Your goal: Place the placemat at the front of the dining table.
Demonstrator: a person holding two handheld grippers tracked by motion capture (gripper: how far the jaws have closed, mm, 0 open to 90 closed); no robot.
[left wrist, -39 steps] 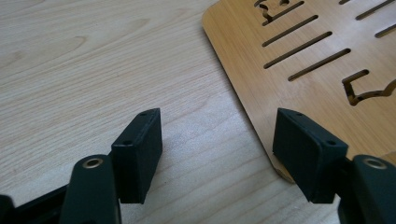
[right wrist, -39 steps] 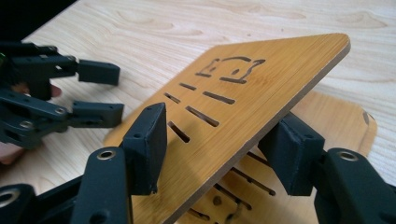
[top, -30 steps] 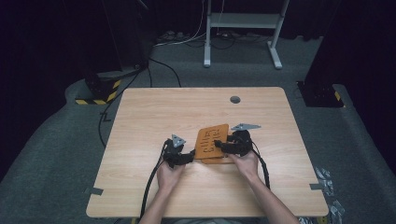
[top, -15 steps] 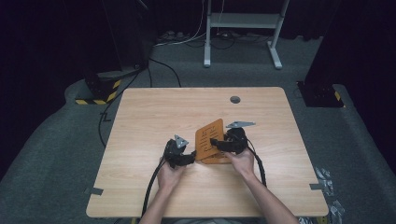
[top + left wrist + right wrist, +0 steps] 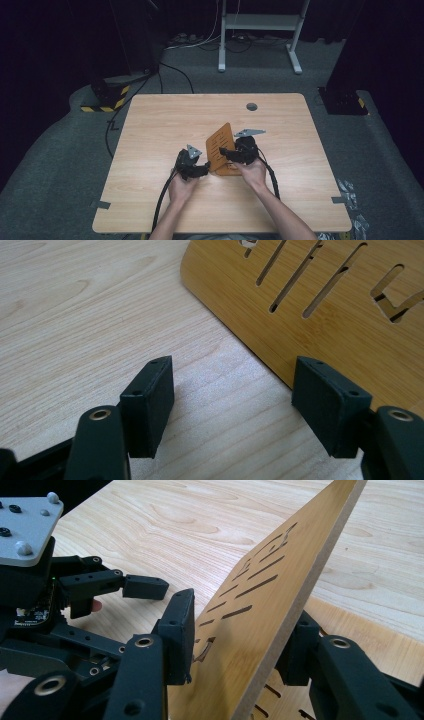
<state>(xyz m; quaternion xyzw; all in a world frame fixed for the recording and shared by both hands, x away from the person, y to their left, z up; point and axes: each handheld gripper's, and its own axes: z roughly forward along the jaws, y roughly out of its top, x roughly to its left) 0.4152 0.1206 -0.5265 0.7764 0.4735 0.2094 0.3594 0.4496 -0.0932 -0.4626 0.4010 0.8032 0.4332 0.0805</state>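
One hinged bamboo stand (image 5: 222, 150) sat near the middle of the table (image 5: 165, 115), somewhat toward the person's side. It had two panels: a slotted upper panel (image 5: 280, 585) was tilted up on edge, and a lower panel (image 5: 350, 625) lay flat on the wood beneath it.

Two grippers worked at it. The right gripper (image 5: 231, 154) had the raised panel between its jaws, one pad on the slotted face and the other behind the panel's back. The jaws had just been closing on the panel, and in the right gripper view both pads sat against it, so the panel was grasped near its lower edge. The left gripper (image 5: 199, 170) was just beside the stand's near left corner. Its jaws stood apart over bare tabletop with nothing between them; in the left gripper view the right-hand pad (image 5: 330, 405) lay at the stand's rounded edge, and whether it touched I could not tell.

One small dark round spot (image 5: 251, 106) marked the table near its far edge, well apart from the stand. Wide bare wood stretched on all sides of the stand, most of it toward the far edge and both side edges. Two hands held the grippers from the near edge, and a cable (image 5: 162, 200) trailed back from the left one.
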